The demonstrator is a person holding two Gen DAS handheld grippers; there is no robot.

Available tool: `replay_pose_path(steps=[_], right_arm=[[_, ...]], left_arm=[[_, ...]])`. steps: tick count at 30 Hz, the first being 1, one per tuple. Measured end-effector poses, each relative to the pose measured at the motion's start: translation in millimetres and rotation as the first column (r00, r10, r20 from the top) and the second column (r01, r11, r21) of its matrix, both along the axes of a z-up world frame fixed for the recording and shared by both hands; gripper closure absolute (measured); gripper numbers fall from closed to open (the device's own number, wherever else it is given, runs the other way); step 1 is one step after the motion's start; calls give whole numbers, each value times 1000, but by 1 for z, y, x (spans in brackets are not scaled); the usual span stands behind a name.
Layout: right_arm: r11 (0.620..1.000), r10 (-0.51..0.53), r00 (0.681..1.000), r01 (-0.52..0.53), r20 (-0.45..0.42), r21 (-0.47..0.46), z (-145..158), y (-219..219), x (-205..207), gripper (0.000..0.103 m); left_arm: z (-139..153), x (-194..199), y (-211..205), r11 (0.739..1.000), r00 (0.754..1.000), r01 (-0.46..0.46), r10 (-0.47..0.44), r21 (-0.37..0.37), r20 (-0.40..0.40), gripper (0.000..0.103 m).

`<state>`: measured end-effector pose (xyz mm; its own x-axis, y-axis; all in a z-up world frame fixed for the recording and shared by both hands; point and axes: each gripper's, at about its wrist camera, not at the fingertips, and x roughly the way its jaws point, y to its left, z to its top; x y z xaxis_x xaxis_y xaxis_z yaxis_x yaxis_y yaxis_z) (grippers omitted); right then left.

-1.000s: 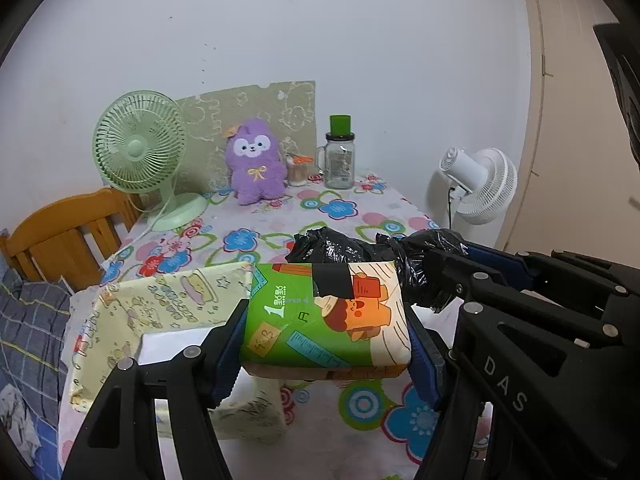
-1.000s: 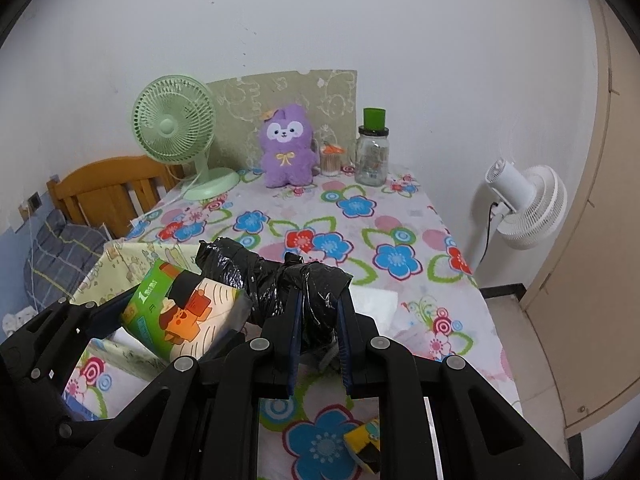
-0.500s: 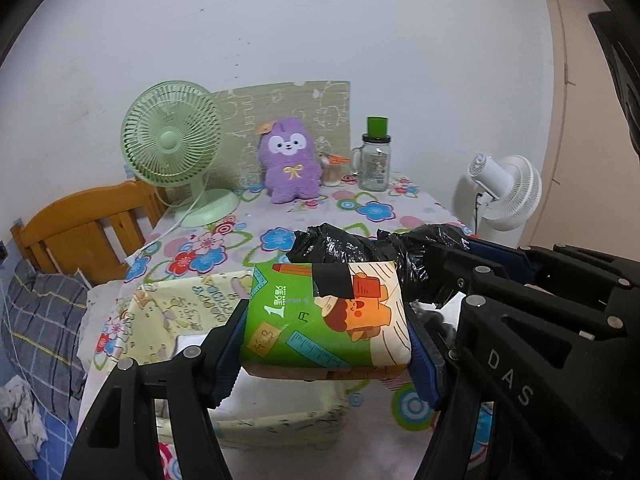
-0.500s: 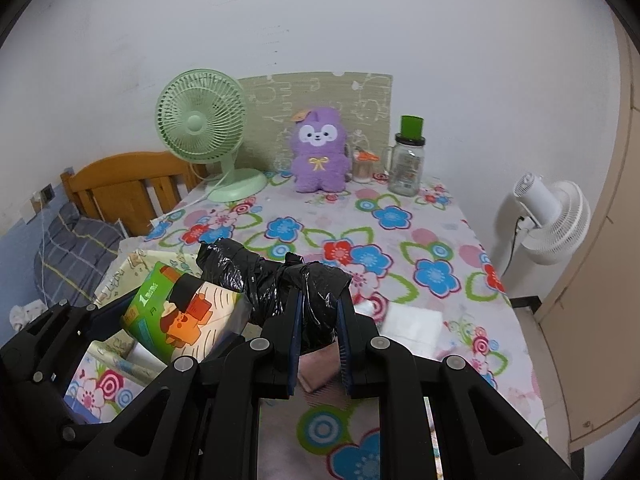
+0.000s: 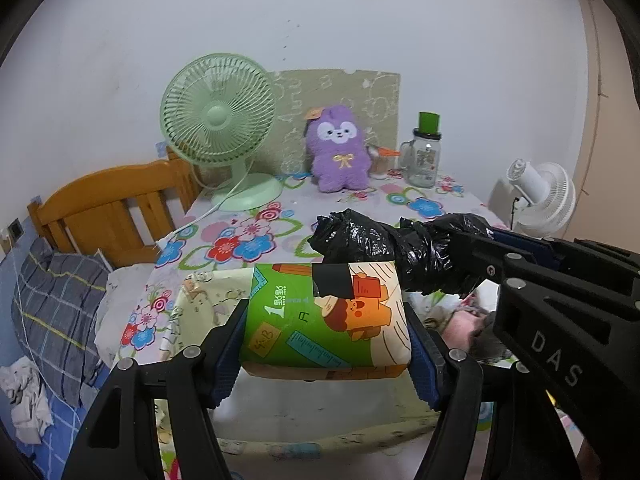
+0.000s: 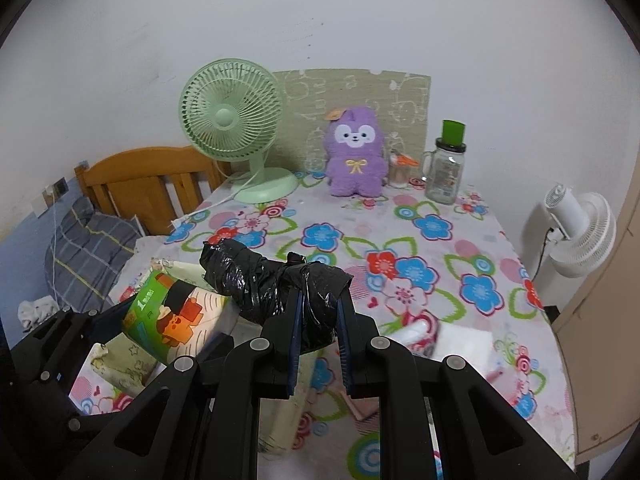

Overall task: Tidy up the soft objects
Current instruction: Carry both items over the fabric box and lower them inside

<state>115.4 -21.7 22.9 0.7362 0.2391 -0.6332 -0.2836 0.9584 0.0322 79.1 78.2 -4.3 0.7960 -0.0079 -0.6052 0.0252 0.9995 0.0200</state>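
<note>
My left gripper (image 5: 326, 336) is shut on a green and orange tissue pack (image 5: 326, 316) and holds it above a pale yellow fabric bin (image 5: 200, 300) at the table's near left. My right gripper (image 6: 318, 320) is shut on a rolled black plastic bag (image 6: 256, 276), held just right of and above the pack; the bag also shows in the left wrist view (image 5: 384, 240), and the pack in the right wrist view (image 6: 172, 312). A purple plush toy (image 6: 354, 152) sits upright at the back of the table.
A green desk fan (image 6: 232, 120) stands at the back left, a glass jar with a green lid (image 6: 444, 168) at the back right. White tissue packs (image 6: 460, 336) lie on the floral tablecloth (image 6: 420, 264). A wooden bed frame (image 6: 148, 176) is left, a white fan (image 6: 580, 232) right.
Both grippers have moved left and back together with their loads. The fabric bin now lies right under the tissue pack. Neither grip has changed.
</note>
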Motion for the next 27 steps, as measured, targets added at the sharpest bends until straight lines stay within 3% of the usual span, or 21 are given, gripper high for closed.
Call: replay_pose_path(steps=[20, 23, 26, 27], right_arm=[[997, 79, 994, -77, -76, 29, -24, 45, 26, 85], [993, 111, 989, -106, -100, 50, -28, 50, 28, 81], [993, 116, 987, -113, -111, 31, -33, 55, 29, 69], [993, 114, 987, -112, -113, 29, -34, 55, 29, 59]], left_arm=[[-38, 29, 37, 997, 989, -72, 75, 27, -125, 27], [-40, 29, 39, 997, 988, -78, 80, 25, -132, 15], [-41, 27, 41, 997, 988, -78, 80, 19, -130, 9], [-41, 26, 41, 997, 989, -76, 78, 18, -128, 6]])
